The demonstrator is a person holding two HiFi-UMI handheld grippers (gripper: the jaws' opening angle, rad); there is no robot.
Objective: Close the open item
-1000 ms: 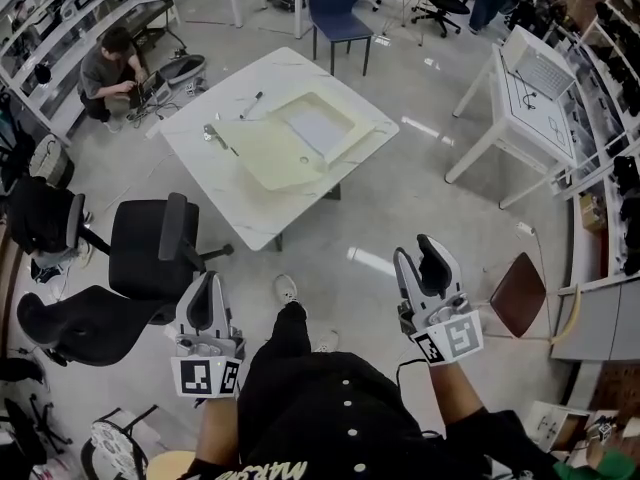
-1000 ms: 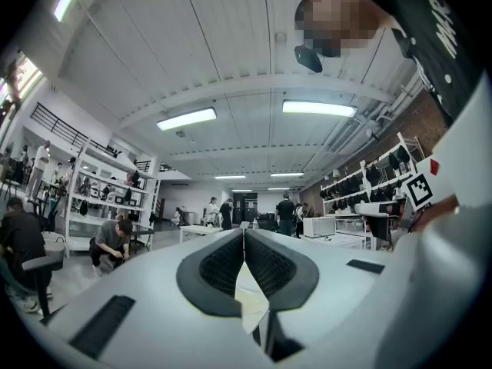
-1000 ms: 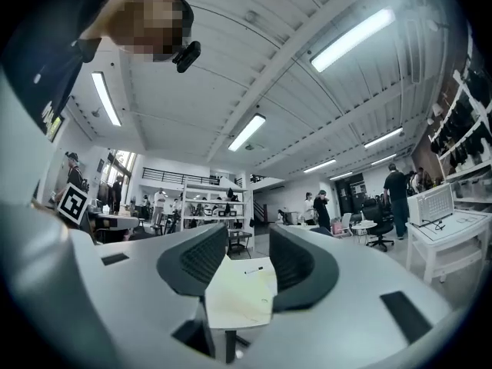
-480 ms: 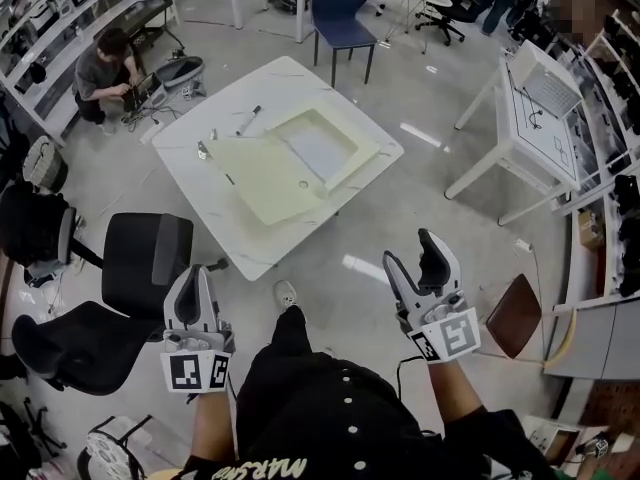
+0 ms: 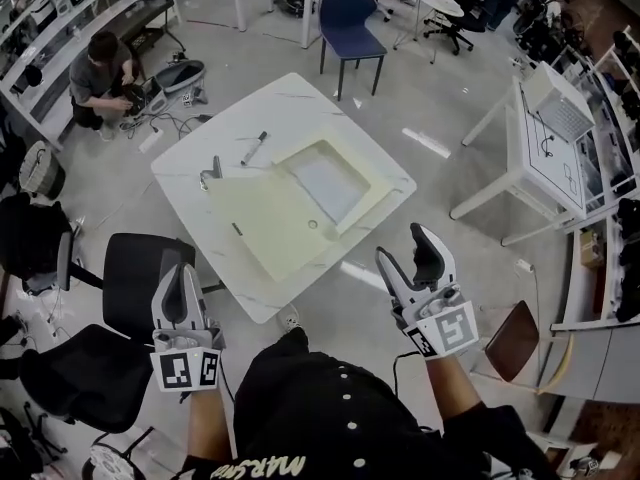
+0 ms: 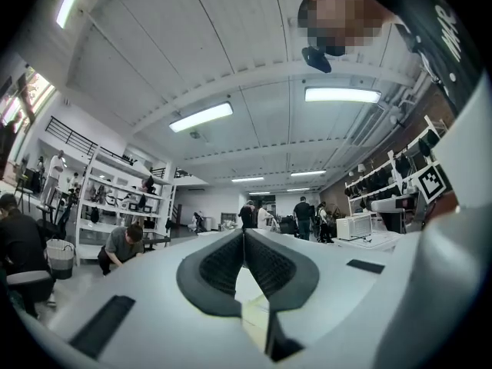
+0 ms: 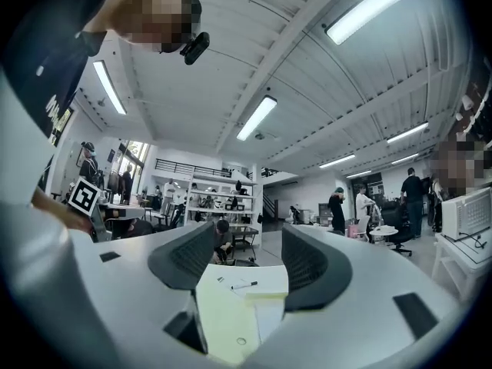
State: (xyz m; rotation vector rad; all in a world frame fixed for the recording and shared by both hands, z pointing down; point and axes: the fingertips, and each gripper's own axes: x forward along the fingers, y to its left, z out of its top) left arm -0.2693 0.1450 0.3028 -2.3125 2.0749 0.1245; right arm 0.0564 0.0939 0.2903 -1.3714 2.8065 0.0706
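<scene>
Grey floor surrounds the white table (image 5: 190, 168), where the cream box (image 5: 265, 218) lies with its lid flat open. Approach is judged under way: both grippers are held short of the table's near edge, as only the head view shows. The left gripper (image 5: 180, 286) is shown pressed together and empty in its own view. The right gripper (image 5: 403, 248) has just been opened wide, with nothing between. Next the lid must be reached and swung over.

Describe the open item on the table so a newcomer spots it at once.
Look at the white table in the middle of the floor. On it lies a pale yellow case, its lid folded out flat beside a shallow tray. It dwarfs the marker and small metal piece near it.
</scene>
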